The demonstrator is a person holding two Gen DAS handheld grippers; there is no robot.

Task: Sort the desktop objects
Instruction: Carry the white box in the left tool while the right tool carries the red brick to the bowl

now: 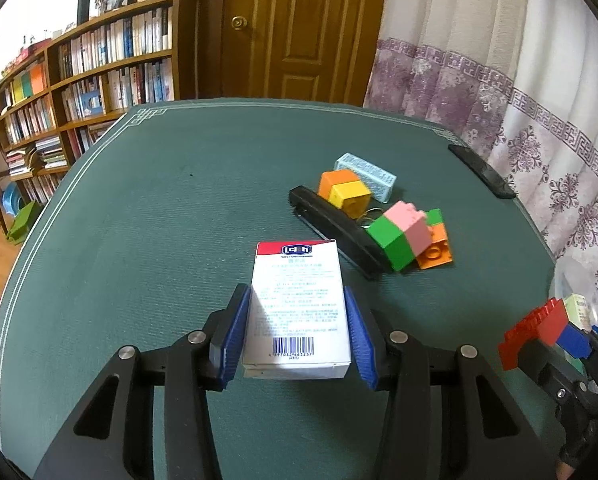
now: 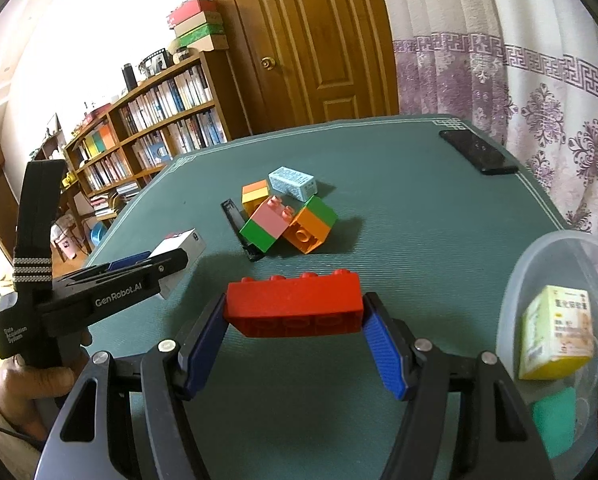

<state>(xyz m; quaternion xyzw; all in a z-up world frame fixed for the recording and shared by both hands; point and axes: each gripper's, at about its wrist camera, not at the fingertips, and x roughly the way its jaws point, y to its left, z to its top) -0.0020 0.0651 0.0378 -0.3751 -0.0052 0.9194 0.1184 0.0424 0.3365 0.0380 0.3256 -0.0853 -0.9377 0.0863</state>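
Note:
My left gripper (image 1: 297,328) is shut on a white box with a red top and a barcode (image 1: 297,304), held just above the green table mat. My right gripper (image 2: 293,320) is shut on a long red brick (image 2: 295,306), lifted over the mat; the brick also shows at the right of the left wrist view (image 1: 535,330). A pile lies mid-table: an orange-yellow block (image 2: 255,196), a pink-green block (image 2: 267,226), a green-orange block (image 2: 311,226), a pale blue box (image 2: 293,182) and a black stapler (image 2: 239,228).
A clear plastic container (image 2: 539,264) stands at the right, holding a yellow-green box (image 2: 555,336) and a teal item (image 2: 555,416). A black phone (image 2: 477,152) lies at the mat's far right edge. Curtain on the right, bookshelf and door behind.

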